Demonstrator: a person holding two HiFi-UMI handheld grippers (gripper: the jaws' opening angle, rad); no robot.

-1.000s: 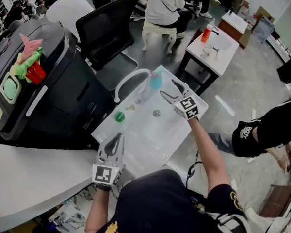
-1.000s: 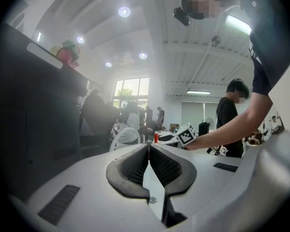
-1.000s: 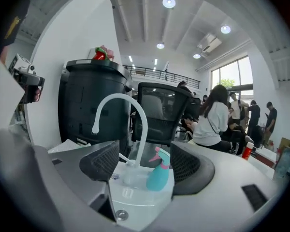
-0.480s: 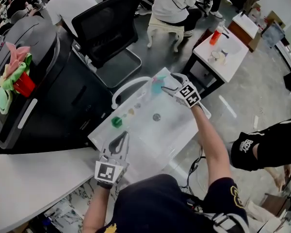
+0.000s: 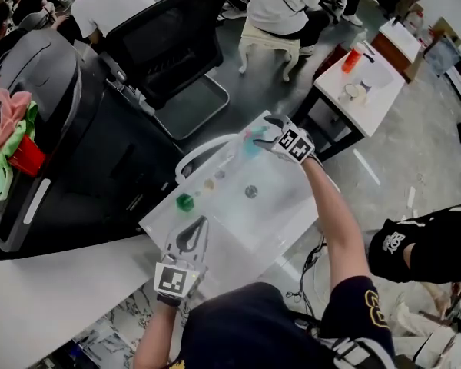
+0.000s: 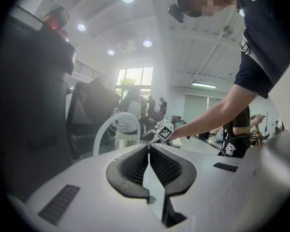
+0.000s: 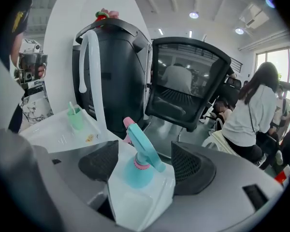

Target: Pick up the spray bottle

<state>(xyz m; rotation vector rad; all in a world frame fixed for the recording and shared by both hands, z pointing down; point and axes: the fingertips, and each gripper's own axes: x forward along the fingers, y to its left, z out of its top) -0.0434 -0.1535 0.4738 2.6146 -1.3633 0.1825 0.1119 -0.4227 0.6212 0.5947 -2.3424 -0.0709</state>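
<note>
The spray bottle (image 5: 250, 142) (image 7: 137, 174) stands upright at the far corner of the white surface (image 5: 280, 217). The right hand-held gripper (image 5: 260, 135) (image 7: 145, 161) is spread wide around the bottle, its pads just beside the bottle's sides. The left hand-held gripper (image 5: 195, 231) (image 6: 149, 148) hovers at the surface's near edge, its jaws pressed together on nothing.

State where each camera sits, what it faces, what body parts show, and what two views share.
Head view: on the head, down at white table; left gripper, right gripper, right arm show.
Left gripper view: along its shut jaws; right arm ahead.
Right gripper view: along open jaws round spray bottle.
Shared with head view: spray bottle.
</note>
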